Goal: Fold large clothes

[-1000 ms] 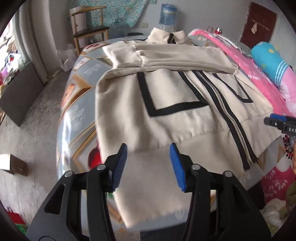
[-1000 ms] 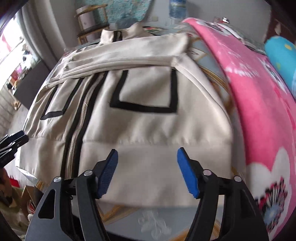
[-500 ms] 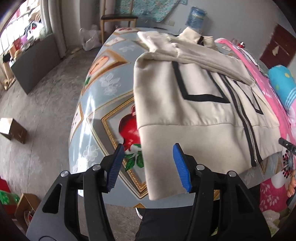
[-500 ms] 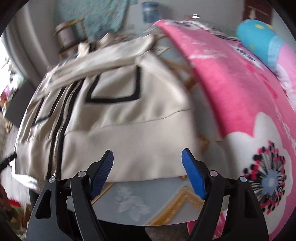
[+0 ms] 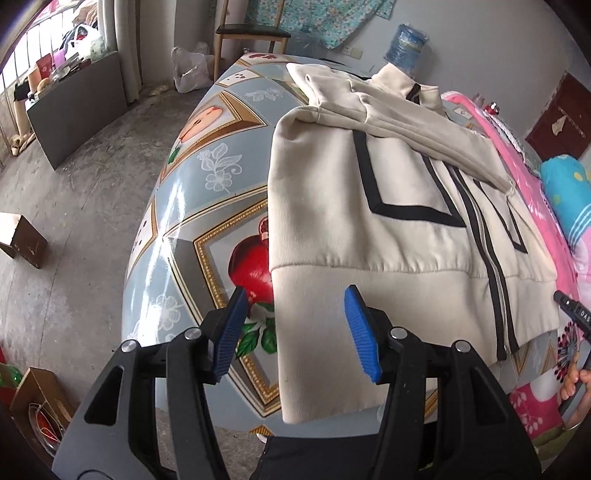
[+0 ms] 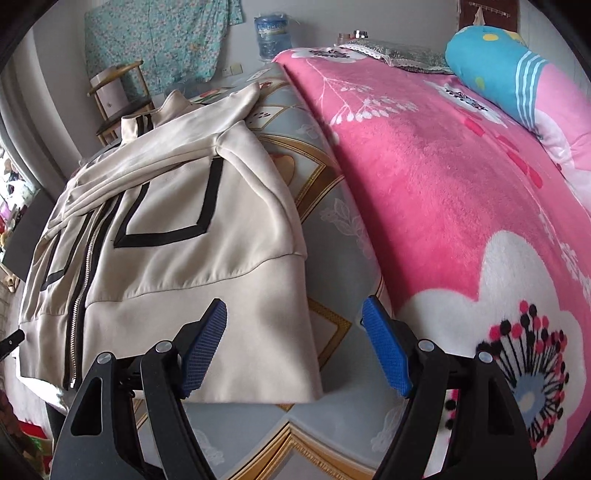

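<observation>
A cream zip jacket (image 5: 388, 229) with black stripes lies front up on the table (image 5: 192, 206), both sleeves folded across its chest. My left gripper (image 5: 295, 328) hovers open above the hem's left corner, nothing between its blue pads. In the right wrist view the same jacket (image 6: 177, 258) lies to the left. My right gripper (image 6: 293, 347) stands open over the hem's right corner and the bare tablecloth (image 6: 332, 417) beside it, holding nothing. The tip of the right gripper (image 5: 574, 314) shows at the left wrist view's right edge.
A pink flowered blanket (image 6: 461, 206) lies along the table's right side, with a blue and pink cushion (image 6: 509, 77) on it. A wooden chair (image 5: 251, 33) and a water bottle (image 5: 406, 48) stand beyond the table. Boxes (image 5: 22, 240) sit on the concrete floor at left.
Both grippers have shifted outward from the middle of the hem: the left one to the jacket's left corner, the right one to its right corner. Both stay open.
</observation>
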Demonstrator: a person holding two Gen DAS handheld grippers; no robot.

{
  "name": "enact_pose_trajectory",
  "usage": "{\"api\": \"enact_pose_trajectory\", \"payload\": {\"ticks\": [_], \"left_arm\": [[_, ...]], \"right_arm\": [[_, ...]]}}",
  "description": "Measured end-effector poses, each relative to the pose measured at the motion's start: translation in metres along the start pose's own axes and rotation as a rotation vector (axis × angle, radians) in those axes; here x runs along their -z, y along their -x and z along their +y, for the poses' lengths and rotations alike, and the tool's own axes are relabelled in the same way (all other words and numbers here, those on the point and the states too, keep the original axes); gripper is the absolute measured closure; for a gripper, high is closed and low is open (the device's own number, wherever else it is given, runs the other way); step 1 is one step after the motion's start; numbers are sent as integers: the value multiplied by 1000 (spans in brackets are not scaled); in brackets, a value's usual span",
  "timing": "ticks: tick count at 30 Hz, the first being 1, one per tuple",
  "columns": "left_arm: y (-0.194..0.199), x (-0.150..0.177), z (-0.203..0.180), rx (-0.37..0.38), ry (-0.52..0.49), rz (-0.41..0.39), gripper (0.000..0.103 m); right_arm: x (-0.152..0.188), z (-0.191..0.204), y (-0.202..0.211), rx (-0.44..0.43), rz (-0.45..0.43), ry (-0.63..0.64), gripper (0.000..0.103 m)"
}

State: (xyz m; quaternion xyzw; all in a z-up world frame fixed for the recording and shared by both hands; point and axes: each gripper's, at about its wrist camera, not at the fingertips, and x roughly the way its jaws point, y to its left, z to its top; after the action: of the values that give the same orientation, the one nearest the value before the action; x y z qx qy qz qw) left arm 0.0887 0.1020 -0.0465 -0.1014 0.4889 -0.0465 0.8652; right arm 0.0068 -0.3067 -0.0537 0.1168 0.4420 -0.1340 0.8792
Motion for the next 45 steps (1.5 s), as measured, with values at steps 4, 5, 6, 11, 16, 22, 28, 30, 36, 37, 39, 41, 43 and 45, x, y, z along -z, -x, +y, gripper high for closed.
{"api": "enact_pose_trajectory", "payload": {"ticks": [4,5,6,11,16,22,28,30,36,37,39,41,43,45], "left_arm": [[-3,-4,0,3,7,2,52],[-3,-5,0,4,8,3,52],[-4,-6,0,4,8,4,52],[-7,-9,-3,-5,1,6,52],[-7,-8,-3,-5,0,4,52],[-7,-8,-3,-5,-1,4,52],[-5,-5,-6,11,2,7,52],[-3,-2,-8,25,-9,10,52],[10,21,-12,92,-49,20,52],[12,24,-10,108,-39,18,53],[13,25,-3,123,-1,2,63],[12,24,3,139,37,-9,69],[9,22,8,151,66,-17,74],[7,20,9,158,75,-24,74]], "right_arm": [[2,-6,-6,-15,10,-18,29],[2,-8,-8,-23,13,-25,29],[3,-8,-8,-25,11,-28,29],[5,-7,-8,-19,4,-19,29],[6,-6,-7,-15,3,-16,29],[8,-5,-6,-18,3,-10,29],[15,-5,-1,-44,6,-11,32],[20,-7,2,-58,14,-17,35],[31,-19,12,-124,49,-51,55],[31,-22,11,-157,59,-73,59],[32,-25,8,-204,71,-107,65],[31,-25,3,-227,73,-132,66],[29,-22,0,-223,72,-135,66],[28,-18,-1,-219,68,-132,66]]}}
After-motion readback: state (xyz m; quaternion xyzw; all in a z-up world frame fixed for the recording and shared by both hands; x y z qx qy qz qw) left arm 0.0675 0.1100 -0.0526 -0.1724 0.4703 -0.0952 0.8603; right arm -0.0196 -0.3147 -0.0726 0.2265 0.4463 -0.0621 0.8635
